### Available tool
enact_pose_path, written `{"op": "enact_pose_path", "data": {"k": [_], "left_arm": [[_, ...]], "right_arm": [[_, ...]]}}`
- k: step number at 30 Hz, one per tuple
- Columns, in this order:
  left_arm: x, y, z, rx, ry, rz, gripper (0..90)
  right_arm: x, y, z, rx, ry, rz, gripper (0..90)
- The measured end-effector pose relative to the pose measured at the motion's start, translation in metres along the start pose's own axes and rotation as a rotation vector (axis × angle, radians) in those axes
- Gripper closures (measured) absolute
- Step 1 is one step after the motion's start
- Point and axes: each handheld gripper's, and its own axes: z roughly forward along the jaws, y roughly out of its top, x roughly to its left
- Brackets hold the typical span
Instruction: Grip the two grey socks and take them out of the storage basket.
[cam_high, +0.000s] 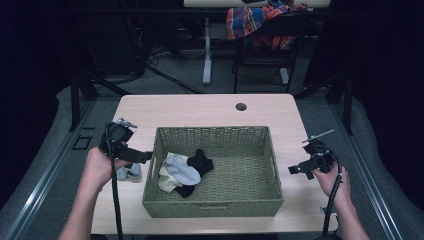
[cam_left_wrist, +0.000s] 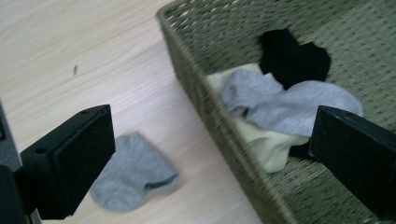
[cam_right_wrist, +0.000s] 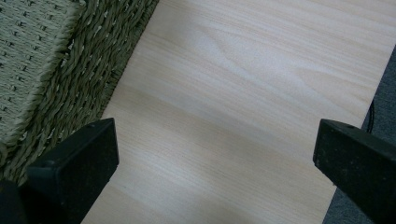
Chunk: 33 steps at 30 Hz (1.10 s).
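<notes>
Just below and left of the left gripper (cam_high: 142, 157), a grey sock (cam_high: 129, 172) lies flat on the wooden table (cam_high: 200, 107), outside the woven basket (cam_high: 212, 206). The gripper's jaws stand wide apart with nothing between them, poised over the basket's left rim. In the left gripper view the loose sock (cam_left_wrist: 133, 171) sits just beyond the near jaw, apart from the basket wall (cam_left_wrist: 219, 135); its long axis runs slantwise, from lower left up toward the basket, though which end is the toe is hard to tell. Past the rim, under the far jaw, a second grey sock (cam_left_wrist: 285, 100) is draped over a cream sock (cam_left_wrist: 266, 144), with a black sock (cam_left_wrist: 292, 58) behind them, all bunched in the basket's left end — likely the pile being filled, with the stray one apparently next in line. Across the basket, the right gripper (cam_high: 300, 170) hangs over bare table just beside the right wall, jaws likewise spread and empty, seemingly held clear and waiting.
</notes>
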Motion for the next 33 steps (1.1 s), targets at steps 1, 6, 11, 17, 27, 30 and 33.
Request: {"op": "enact_pose_path", "data": {"k": [1,6,11,17,27,30,33], "left_arm": [[-0.003,0.003,0.001,-0.001,-0.011,0.01,0.4],[-0.017,0.011,0.009,0.004,-0.033,0.051,0.4],[-0.019,0.018,0.023,0.028,-0.074,0.09,0.3],[-0.024,0.02,0.032,0.046,-0.101,0.106,0.7],[-0.041,0.025,0.053,0.079,-0.135,0.142,0.3],[-0.046,0.027,0.056,0.096,-0.14,0.159,0.3],[-0.055,0.031,0.065,0.123,-0.144,0.193,1.2]], "right_arm": [[-0.001,0.0,-0.001,0.008,-0.01,-0.008,0.0],[0.0,0.0,-0.001,0.003,0.002,-0.001,0.0],[0.001,0.0,-0.002,0.021,-0.002,-0.016,0.0],[0.001,0.001,-0.001,0.007,-0.003,-0.013,0.0],[0.002,0.002,-0.004,-0.002,0.012,-0.016,0.2],[0.002,0.0,-0.005,-0.01,0.006,-0.009,0.2],[0.001,0.0,-0.004,-0.012,0.013,-0.006,0.3]]}}
